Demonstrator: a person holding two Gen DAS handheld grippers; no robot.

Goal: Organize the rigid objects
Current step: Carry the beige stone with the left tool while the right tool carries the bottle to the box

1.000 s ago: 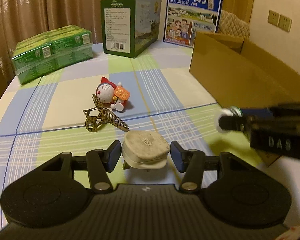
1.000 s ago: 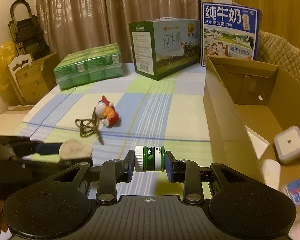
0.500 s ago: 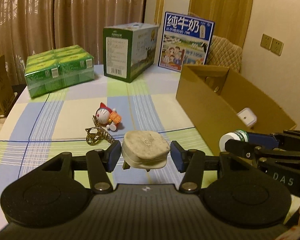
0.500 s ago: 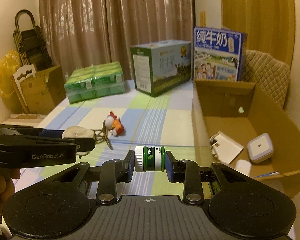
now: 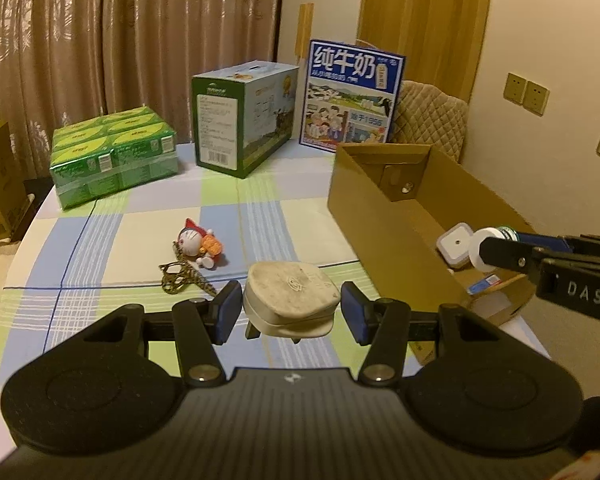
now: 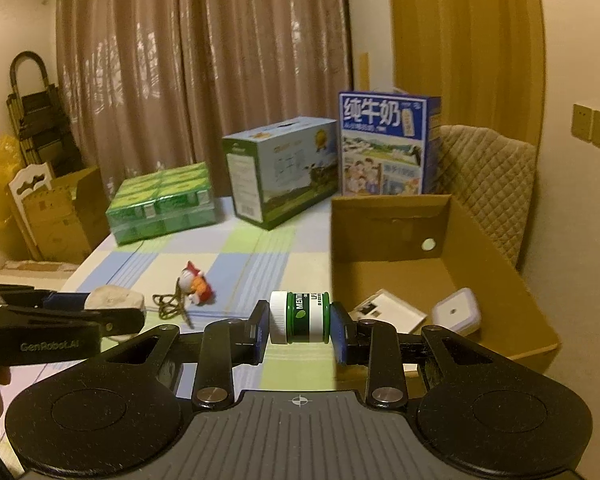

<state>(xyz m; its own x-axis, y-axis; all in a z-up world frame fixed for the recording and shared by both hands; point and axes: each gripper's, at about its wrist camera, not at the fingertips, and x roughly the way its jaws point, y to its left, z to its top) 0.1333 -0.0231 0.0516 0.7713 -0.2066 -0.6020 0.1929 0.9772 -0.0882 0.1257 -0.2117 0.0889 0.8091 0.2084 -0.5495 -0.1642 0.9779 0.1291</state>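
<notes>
My left gripper point(image 5: 291, 312) is closed on a dirty white plug adapter point(image 5: 291, 299), pads pinching its sides, prongs hanging below, held above the table. My right gripper point(image 6: 299, 330) is clamped on a small green jar point(image 6: 300, 317) with white cap, lying sideways between the pads, cap toward the left pad. In the left view the right gripper point(image 5: 496, 246) reaches in from the right with the jar point(image 5: 494, 242) over the open cardboard box point(image 5: 364, 216); a second ago it sat lower, in front of the box wall. Both grips unchanged since then, both cameras now higher and further back, more of the room showing.

Inside the box: white square container point(image 6: 456, 311), flat white card point(image 6: 392, 312). On the blue-green checked tablecloth point(image 5: 260, 216) a Doraemon toy point(image 5: 199, 242) lies just beside a bronze hair claw point(image 5: 180, 278), both well apart from the box. Far edge: green shrink-wrapped pack point(image 5: 112, 156), green milk carton case point(image 5: 242, 114), blue milk box point(image 5: 352, 94) standing upright. Brown curtains point(image 5: 120, 40) behind, quilted chair point(image 6: 488, 176) beyond the box, wall sockets point(image 5: 526, 92) on the right wall, folded step ladder point(image 6: 32, 112) and loose cardboard point(image 6: 56, 216) at left
</notes>
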